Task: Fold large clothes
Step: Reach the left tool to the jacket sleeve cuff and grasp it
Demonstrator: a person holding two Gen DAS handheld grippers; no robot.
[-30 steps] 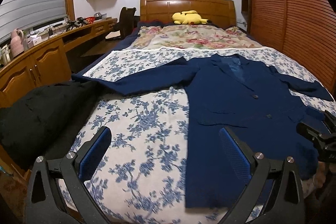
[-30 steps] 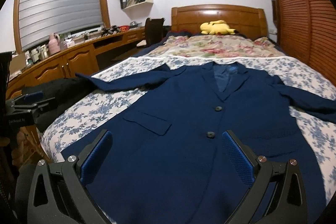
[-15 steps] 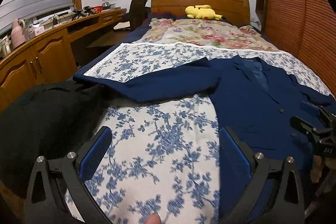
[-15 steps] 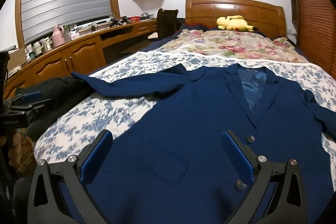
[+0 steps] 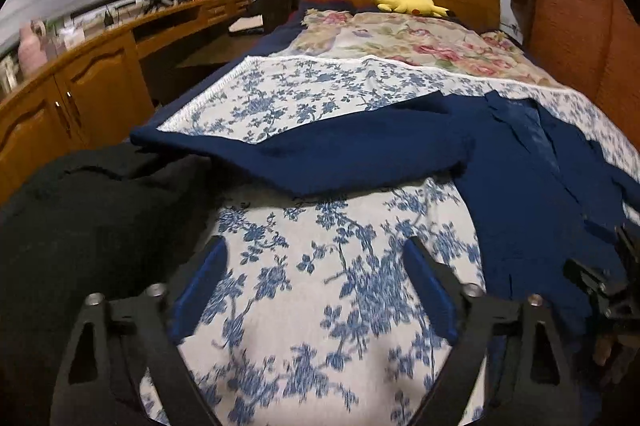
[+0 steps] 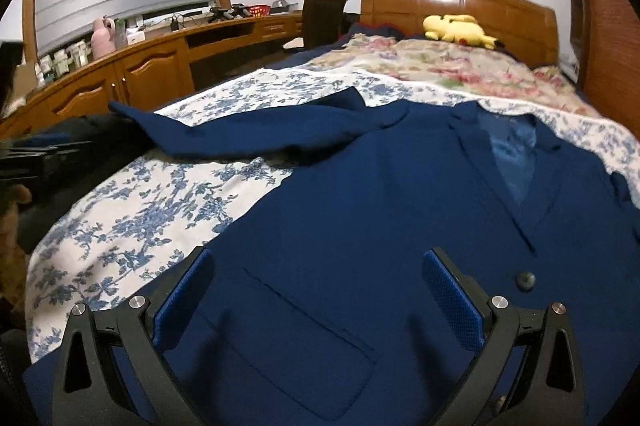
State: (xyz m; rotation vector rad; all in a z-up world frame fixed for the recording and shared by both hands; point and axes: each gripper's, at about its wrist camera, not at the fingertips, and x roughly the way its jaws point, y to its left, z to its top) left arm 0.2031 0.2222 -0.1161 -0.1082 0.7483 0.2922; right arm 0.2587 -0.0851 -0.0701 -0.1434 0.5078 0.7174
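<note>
Left wrist view: the navy jacket (image 5: 532, 186) lies flat, front up, on the bed (image 5: 320, 266), one sleeve (image 5: 304, 154) stretched left toward a black garment (image 5: 92, 226) on the bed's left edge. Matte woven cloth, shinier blue lining at the collar. The left gripper (image 5: 316, 270) has just been closing a bit but stands wide, nothing between its jaws, over the flowery cover with the jacket up and to its right.

Right wrist view: the right gripper (image 6: 318, 278) stands wide right over the jacket (image 6: 380, 218), by the pocket flap (image 6: 308, 322), a button (image 6: 525, 281) to the right.
</note>
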